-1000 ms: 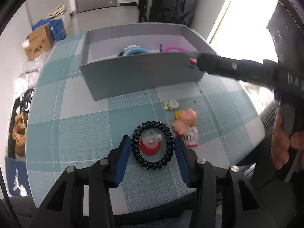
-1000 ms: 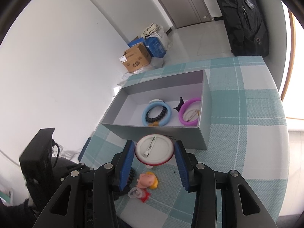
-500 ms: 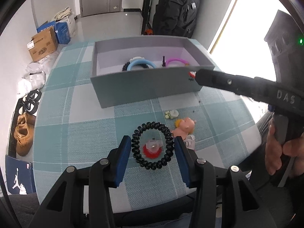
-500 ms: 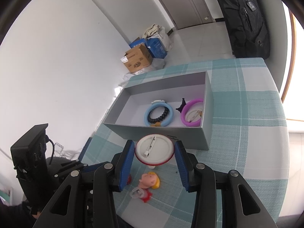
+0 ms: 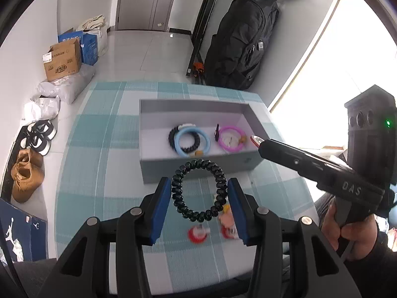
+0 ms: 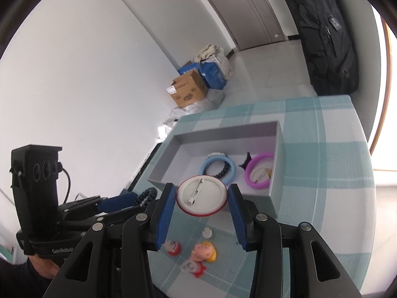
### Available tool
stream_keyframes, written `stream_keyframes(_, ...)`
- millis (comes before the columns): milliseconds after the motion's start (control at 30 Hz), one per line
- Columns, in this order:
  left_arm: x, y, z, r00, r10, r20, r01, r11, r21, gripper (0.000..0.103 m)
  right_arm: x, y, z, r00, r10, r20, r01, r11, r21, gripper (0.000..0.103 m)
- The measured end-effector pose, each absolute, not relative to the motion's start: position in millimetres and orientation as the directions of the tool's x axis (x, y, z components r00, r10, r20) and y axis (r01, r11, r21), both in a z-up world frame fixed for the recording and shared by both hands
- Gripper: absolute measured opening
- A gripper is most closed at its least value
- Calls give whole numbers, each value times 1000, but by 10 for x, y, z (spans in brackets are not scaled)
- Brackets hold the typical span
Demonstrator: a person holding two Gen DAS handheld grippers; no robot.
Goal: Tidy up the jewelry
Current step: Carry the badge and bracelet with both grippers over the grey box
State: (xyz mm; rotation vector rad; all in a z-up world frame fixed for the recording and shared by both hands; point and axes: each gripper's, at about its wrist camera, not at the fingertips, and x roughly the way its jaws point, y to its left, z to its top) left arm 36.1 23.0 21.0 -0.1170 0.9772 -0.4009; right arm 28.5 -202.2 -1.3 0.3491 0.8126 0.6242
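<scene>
Left tool (image 5: 199,195) clamped on black spiral hair tie (image 5: 199,190), held above counter (image 5: 99,173), just near of grey box (image 5: 198,166). Right tool (image 6: 201,200) gripping round white pin badge (image 6: 201,196), red rim, pin side facing up, at box's near wall. Inside box: blue ring (image 5: 192,142) around black bead bracelet, pink ring (image 5: 232,140) to its right. Small charms on checked counter near box: pig-faced figure (image 6: 204,251), red-and-white pieces (image 6: 173,247). Hand (image 5: 352,236) grips right tool's handle.
</scene>
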Motion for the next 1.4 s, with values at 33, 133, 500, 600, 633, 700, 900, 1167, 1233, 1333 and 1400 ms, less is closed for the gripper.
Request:
stream_keyframes(33, 389, 224, 221, 493, -387, -780, 280, 919, -278, 41, 293, -2020, 2, 527, 638, -561, -384, 768, 513, 42)
stream_keyframes(133, 482, 205, 250, 500, -390, -773, 285, 917, -278, 41, 348, -2036, 47, 538, 642, -546, -388, 764, 515, 42)
stream_keyframes(500, 898, 199, 246, 521, -394, -757, 270, 918, -291, 41, 655, -2085, 77, 552, 639, -535, -384, 765, 517, 42)
stream_keyframes(600, 956, 184, 230, 543, -366, -756, 268, 928, -257, 41, 724, -2093, 63, 555, 639, -532, -380, 764, 521, 42)
stream_keyframes(633, 972, 184, 216, 546, -364, -755, 269, 929, -254, 41, 741, -2096, 55, 555, 639, -533, -379, 764, 522, 42)
stream_keyframes(700, 999, 167, 191, 543, -369, -754, 273, 927, -257, 41, 783, -2103, 48, 557, 636, -534, -376, 766, 521, 42)
stream_keyframes(900, 1088, 156, 89, 520, -384, -764, 283, 920, -270, 42, 875, -2124, 18, 557, 631, -540, -366, 770, 523, 42)
stream_keyframes(1167, 1157, 184, 50, 485, -411, -772, 276, 910, -311, 42, 977, -2103, -41, 538, 636, -553, -355, 766, 536, 42)
stream_keyframes(1233, 1157, 166, 35, 481, -412, -774, 278, 909, -310, 42, 991, -2083, -60, 530, 637, -560, -355, 766, 536, 42)
stream_keyframes(1333, 1170, 148, -6, 451, -430, -782, 286, 900, -330, 42, 984, -2069, -78, 523, 631, -573, -354, 772, 528, 42)
stream_keyframes(1400, 1161, 136, -6, 446, -440, -779, 291, 895, -339, 42, 976, -2078, -79, 525, 630, -572, -352, 773, 528, 42)
